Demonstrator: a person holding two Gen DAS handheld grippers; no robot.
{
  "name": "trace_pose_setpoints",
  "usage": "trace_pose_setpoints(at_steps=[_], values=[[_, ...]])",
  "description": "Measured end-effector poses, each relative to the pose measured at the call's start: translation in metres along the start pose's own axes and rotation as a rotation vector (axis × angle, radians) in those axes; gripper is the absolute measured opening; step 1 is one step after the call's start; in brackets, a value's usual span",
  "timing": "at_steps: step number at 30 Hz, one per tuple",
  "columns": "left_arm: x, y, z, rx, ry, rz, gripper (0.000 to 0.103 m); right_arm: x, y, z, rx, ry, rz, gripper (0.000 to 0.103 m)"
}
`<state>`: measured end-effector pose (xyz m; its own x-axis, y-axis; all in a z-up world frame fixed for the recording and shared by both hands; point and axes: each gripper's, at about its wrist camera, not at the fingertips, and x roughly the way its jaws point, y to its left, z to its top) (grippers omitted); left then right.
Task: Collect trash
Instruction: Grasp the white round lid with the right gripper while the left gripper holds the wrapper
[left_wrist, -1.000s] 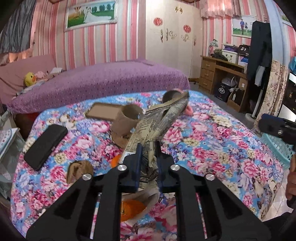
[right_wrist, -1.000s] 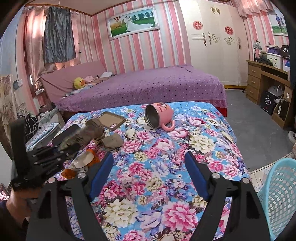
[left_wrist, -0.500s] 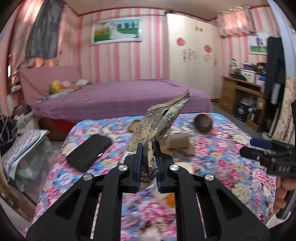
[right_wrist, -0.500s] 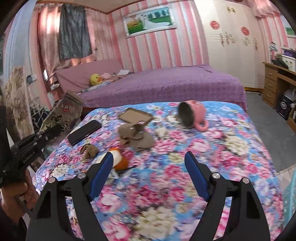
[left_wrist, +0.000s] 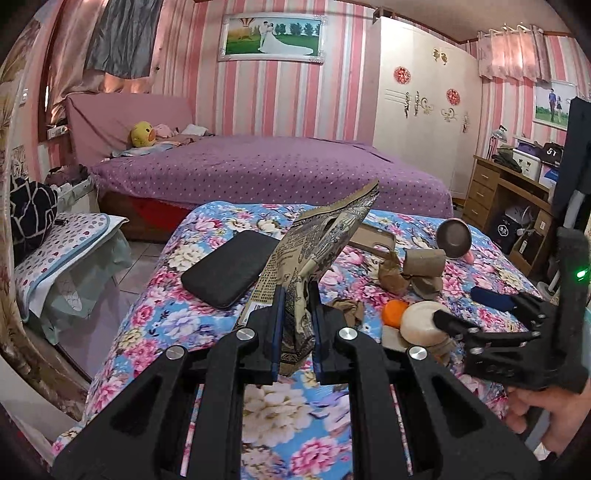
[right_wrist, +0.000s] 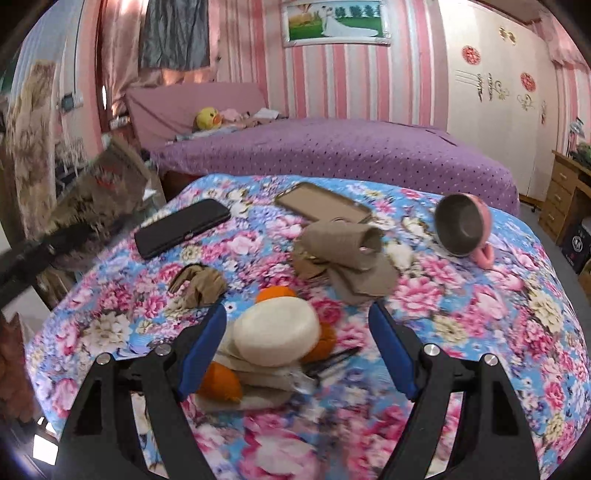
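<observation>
Pink-striped walls and a purple-covered bed (left_wrist: 273, 173) formed the background; a floral blue-and-pink bedspread (left_wrist: 155, 317) was the working surface.

Left wrist view: the left gripper (left_wrist: 295, 325) was clenched on a crumpled paper wrapper (left_wrist: 325, 240), tan with dark newspaper-like print, which rose tilted from the pads above the bedspread. A black phone (left_wrist: 229, 273) lay just left of it. At right, the right gripper (left_wrist: 476, 306) reached over a cream round lid (left_wrist: 421, 321) and orange peel (left_wrist: 395, 312). A torn cardboard tube (left_wrist: 423, 262) and a tipped pink mug (left_wrist: 454, 240) lay farther back.

Right wrist view: the right gripper (right_wrist: 297, 343) stood released, its blue pads (right_wrist: 203, 343) wide apart on either side of the cream lid (right_wrist: 277, 332), which sat on beige paper scraps with orange peel (right_wrist: 218, 382) beside it. The wrapper (right_wrist: 99, 192), blurred, appeared at far left, off the bed edge. Crumpled brown paper (right_wrist: 199, 284) lay nearby.
</observation>
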<state>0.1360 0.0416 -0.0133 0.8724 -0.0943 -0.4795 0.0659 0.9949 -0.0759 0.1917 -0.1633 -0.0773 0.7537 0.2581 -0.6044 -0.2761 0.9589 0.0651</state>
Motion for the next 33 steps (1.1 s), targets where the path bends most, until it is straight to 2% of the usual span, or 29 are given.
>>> trace_pose_setpoints(at_steps=[6,7,9,11,21,25,33], values=[[0.0,0.011,-0.005,-0.016,0.019,-0.006,0.011,0.032,0.015,-0.002,-0.037,0.102,-0.042,0.078],[0.001,0.012,-0.005,-0.016,0.022,-0.007,0.011,0.035,0.017,-0.003,-0.045,0.118,-0.038,0.076],[0.0,0.014,-0.005,-0.02,0.02,-0.008,0.011,0.04,0.019,-0.004,-0.053,0.139,-0.039,0.061],[0.0,0.016,-0.004,-0.026,0.019,-0.011,0.011,0.038,0.018,-0.004,-0.047,0.133,-0.035,0.061],[-0.003,0.0,0.0,-0.031,0.001,-0.046,0.011,-0.042,-0.01,0.01,0.028,-0.084,0.006,0.061],[-0.001,-0.018,0.001,-0.016,-0.005,-0.06,0.011,-0.075,-0.034,0.006,0.055,-0.125,-0.024,0.061],[-0.001,-0.076,0.003,0.036,-0.027,-0.124,0.011,-0.143,-0.111,-0.006,0.12,-0.185,-0.146,0.061]])
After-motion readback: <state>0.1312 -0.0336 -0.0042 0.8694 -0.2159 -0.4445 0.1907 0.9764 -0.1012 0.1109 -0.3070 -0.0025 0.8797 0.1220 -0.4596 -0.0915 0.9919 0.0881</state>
